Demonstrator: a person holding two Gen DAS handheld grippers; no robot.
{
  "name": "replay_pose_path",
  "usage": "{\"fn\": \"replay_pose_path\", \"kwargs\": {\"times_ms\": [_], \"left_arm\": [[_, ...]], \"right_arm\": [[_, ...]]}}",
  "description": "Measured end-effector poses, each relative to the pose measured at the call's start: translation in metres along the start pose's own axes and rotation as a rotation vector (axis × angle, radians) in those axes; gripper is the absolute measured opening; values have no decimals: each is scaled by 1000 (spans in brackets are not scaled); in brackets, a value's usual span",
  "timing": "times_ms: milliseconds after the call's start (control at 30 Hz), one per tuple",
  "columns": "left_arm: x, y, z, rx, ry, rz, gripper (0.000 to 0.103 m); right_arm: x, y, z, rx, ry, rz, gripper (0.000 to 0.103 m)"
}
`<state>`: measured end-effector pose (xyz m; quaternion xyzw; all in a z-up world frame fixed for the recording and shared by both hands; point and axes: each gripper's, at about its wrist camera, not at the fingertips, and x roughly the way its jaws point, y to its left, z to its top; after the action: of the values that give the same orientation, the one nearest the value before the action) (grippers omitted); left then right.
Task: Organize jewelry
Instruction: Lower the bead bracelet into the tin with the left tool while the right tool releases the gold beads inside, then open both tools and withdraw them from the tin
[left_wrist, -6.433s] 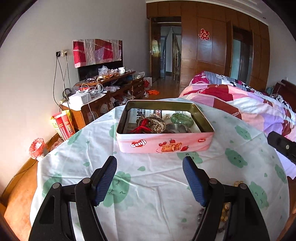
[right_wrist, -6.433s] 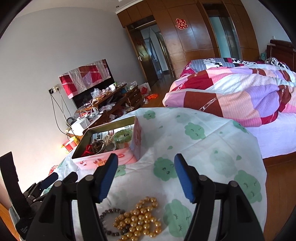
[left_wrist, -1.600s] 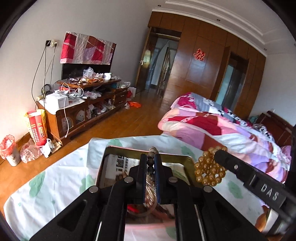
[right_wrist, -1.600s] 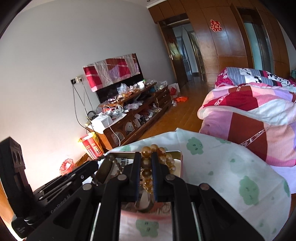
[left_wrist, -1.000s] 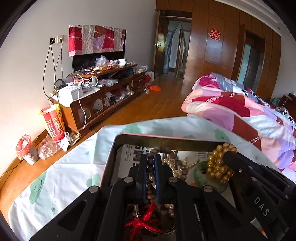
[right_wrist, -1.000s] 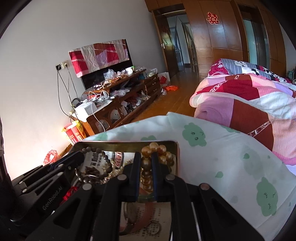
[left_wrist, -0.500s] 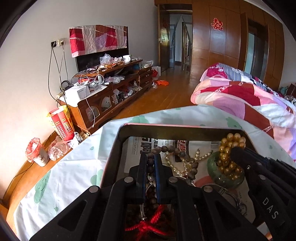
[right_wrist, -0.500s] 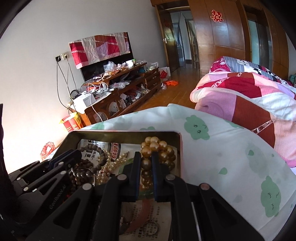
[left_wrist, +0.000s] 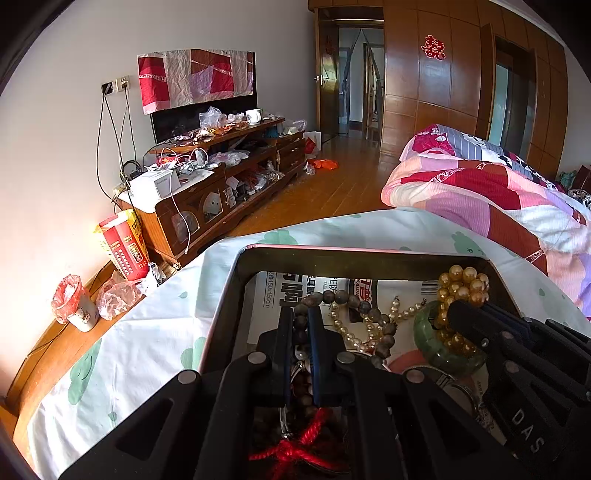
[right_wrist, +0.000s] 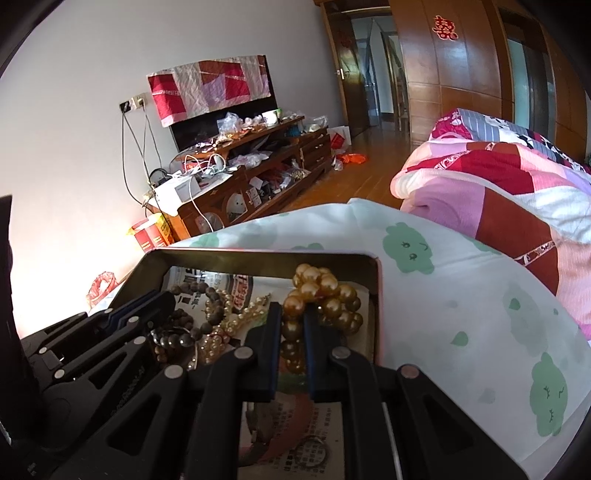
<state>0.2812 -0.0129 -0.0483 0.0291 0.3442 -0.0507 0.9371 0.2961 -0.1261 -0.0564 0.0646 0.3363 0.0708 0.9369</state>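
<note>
Over the tin (left_wrist: 225, 295): both strands had come down inside its walls, neither let go yet.

Since the tablecloth (right_wrist: 461, 295) pickup seconds before, both tongs had dropped to the paper-lined floor. Left gripper (left_wrist: 298, 321) stayed pinched tight on the dark bead bracelet (left_wrist: 354, 301), its loop now resting on the pearl strand (left_wrist: 347, 325). Right gripper (right_wrist: 292, 321) stayed clamped on the gold bead necklace (right_wrist: 325, 291), bunched beside the green bangle (left_wrist: 428, 332). Judgement: only release remained.
</note>
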Motion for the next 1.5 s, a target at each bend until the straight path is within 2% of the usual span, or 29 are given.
{"fn": "replay_pose_path", "kwargs": {"times_ms": [167, 333, 500, 533, 600, 633, 667, 767, 900, 1033, 1133, 1333, 1500], "left_arm": [[0, 0, 0, 0, 0, 0, 7], [1, 0, 0, -2, 2, -1, 7], [2, -1, -2, -3, 0, 9, 8], [1, 0, -2, -5, -4, 8, 9], [1, 0, -4, -16, -4, 1, 16], [0, -1, -5, -23, 1, -11, 24], [-1, -2, -6, -27, 3, -22, 37], [-17, -5, -9, -28, -37, -46, 64], [-42, -8, -17, -29, -108, -52, 73], [-62, -5, -29, -46, -130, -52, 73], [-79, -5, -38, -37, -164, -11, 73], [-97, 6, -55, -80, -182, 26, 73], [-109, 14, -68, -129, -206, 57, 73]], "right_arm": [[2, 2, -1, -16, 10, 15, 19], [-3, 2, -3, -12, -12, 28, 45], [-14, 2, -4, -3, -35, 21, 49], [-16, 2, -3, 1, -37, 14, 54], [-24, -1, -2, 20, -54, -14, 65], [-31, -4, -2, 42, -71, -25, 74], [-35, -6, -2, 56, -83, -25, 77], [-56, -12, -5, 93, -140, -44, 83], [-78, -17, -13, 127, -208, -93, 96], [-90, -21, -21, 170, -230, -109, 97], [-97, -22, -29, 188, -240, -118, 97], [-112, -13, -45, 181, -269, -154, 97], [-128, -5, -56, 145, -341, -172, 97]]}}
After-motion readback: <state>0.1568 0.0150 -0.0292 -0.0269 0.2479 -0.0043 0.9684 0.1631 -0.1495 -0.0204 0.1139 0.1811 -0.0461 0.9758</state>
